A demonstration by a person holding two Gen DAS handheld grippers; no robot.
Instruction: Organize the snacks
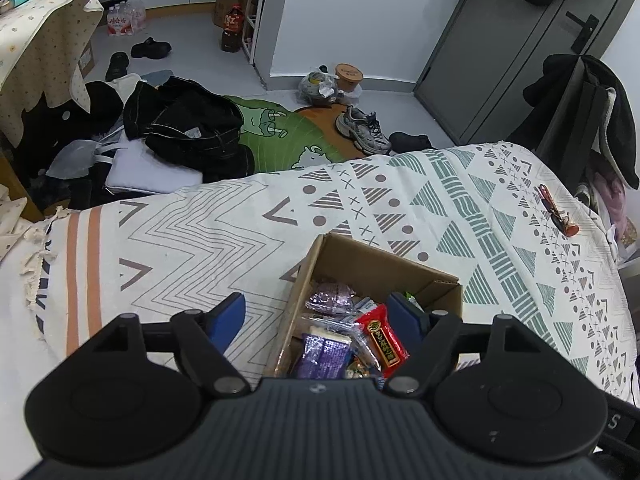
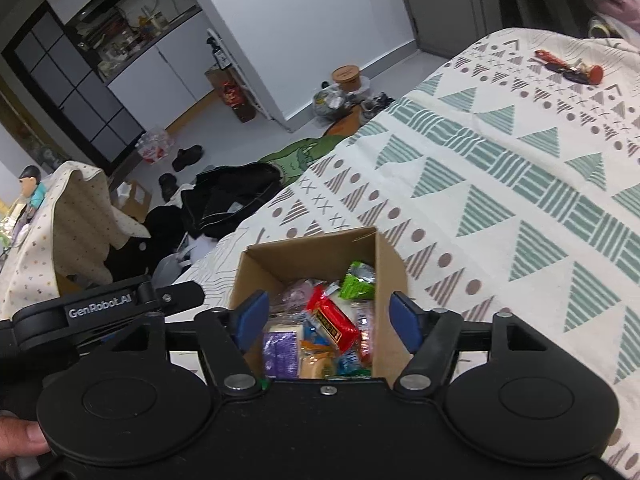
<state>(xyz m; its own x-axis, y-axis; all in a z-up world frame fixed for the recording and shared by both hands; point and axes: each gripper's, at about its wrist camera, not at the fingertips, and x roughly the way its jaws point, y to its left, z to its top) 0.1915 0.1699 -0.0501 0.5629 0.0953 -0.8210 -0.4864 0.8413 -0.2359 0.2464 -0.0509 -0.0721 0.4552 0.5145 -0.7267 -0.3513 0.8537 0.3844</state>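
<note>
**Snack box on patterned cloth, both tongs above it**

Cardboard box (image 1: 384,268), open-topped, stands on the patterned cloth (image 1: 500,216). Contents: red packet (image 1: 382,340), purple packet (image 1: 326,356), green packet (image 2: 358,280), other wrapped snacks. Left gripper (image 1: 316,316): blue pads spread wide, holding nothing, over the box's left wall. Right gripper (image 2: 328,320): likewise parted and empty, straddling the box. Keys (image 1: 558,210) lie well apart, near the cloth's far edge.

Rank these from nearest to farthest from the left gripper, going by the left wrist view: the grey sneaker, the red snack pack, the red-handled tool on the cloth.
1. Red snack pack, in the cardboard box between the left gripper fingers.
2. Red-handled tool, far right on the patterned cloth.
3. Grey sneaker, on the floor beyond.
</note>
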